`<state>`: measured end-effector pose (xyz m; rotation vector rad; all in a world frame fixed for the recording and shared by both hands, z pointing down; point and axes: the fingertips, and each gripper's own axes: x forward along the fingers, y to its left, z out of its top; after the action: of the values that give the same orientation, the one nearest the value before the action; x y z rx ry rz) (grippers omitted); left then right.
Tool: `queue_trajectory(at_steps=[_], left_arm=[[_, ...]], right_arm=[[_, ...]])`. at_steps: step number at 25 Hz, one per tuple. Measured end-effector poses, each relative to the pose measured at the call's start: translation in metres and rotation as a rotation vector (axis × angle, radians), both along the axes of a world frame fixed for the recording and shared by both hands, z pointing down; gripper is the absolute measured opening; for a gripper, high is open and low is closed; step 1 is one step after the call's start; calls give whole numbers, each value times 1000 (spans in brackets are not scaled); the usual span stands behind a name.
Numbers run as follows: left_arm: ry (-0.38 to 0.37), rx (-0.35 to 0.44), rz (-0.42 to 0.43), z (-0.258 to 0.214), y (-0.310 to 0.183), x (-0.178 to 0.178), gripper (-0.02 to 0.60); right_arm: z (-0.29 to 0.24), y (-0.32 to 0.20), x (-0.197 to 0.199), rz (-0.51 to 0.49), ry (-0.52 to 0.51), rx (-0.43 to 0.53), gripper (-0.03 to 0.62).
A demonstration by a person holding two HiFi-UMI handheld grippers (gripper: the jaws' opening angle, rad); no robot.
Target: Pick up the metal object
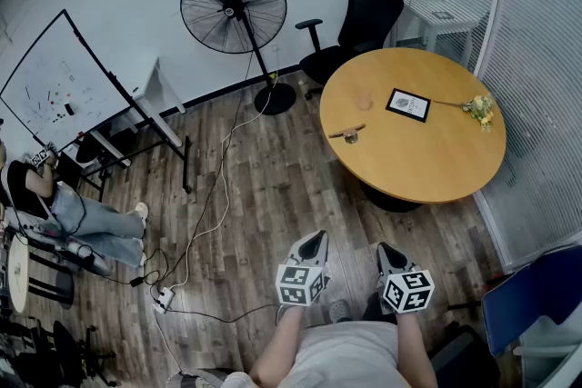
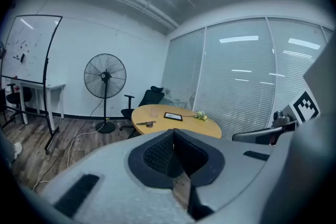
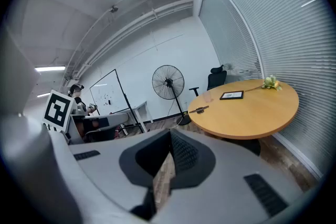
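A small dark metal object [image 1: 348,135] lies near the left edge of a round wooden table [image 1: 436,159]; it also shows small and far off as the metal object [image 2: 145,124] in the left gripper view and as the metal object [image 3: 200,109] in the right gripper view. Both grippers hang well short of the table, close to the person's body. My left gripper [image 1: 316,240] is shut with nothing between its jaws. My right gripper [image 1: 384,250] is likewise shut and empty. In the gripper views the left gripper [image 2: 173,132] and right gripper [image 3: 170,134] have their pads together.
On the table are a framed card [image 1: 408,104], a clear cup [image 1: 364,101] and a small flower sprig [image 1: 479,109]. A standing fan [image 1: 234,6] and black office chair [image 1: 356,30] stand behind it. A whiteboard [image 1: 64,84], floor cables [image 1: 205,223], a power strip [image 1: 162,297] and a seated person [image 1: 68,209] are at left.
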<state>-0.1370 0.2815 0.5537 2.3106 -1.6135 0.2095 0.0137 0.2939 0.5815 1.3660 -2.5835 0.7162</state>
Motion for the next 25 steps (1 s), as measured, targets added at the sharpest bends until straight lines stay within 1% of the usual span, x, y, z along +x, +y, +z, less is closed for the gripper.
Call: queue_trajectory(at_steps=[6,11,15,18,20,21,23,25], left_arm=[[-15,5,-5,-6,-5,-10,9],[-19,9,-23,-3,-7,-19,9],[-26,21,-34,-8,-9,-28,11],[-32,22,-52,-10,-12,-38,17],[-29,21,-59,-10,-13,-43,68],[-28,21,-61,-10,-13,-45,78],[-27,22,-60,-9,-13,-47,89],[-24,17,-55,-8,-12,-50,104]], right_arm=[[-4,-7,-11,-11,-4,6,-3],[2,-11,-14,-17,-2,5,-3],[-2,-17,-18,-15,-31,3,-3],[-2,-22,-23,-18,-27,5,-2],[-1,-23,-27,-25,-23,8,-2],[-2,-23,-29,-31,-23,8,-2],[-2,-21,-34,-50,-18,3,33],[-1,-17,-40,-69,-13,-7,43]])
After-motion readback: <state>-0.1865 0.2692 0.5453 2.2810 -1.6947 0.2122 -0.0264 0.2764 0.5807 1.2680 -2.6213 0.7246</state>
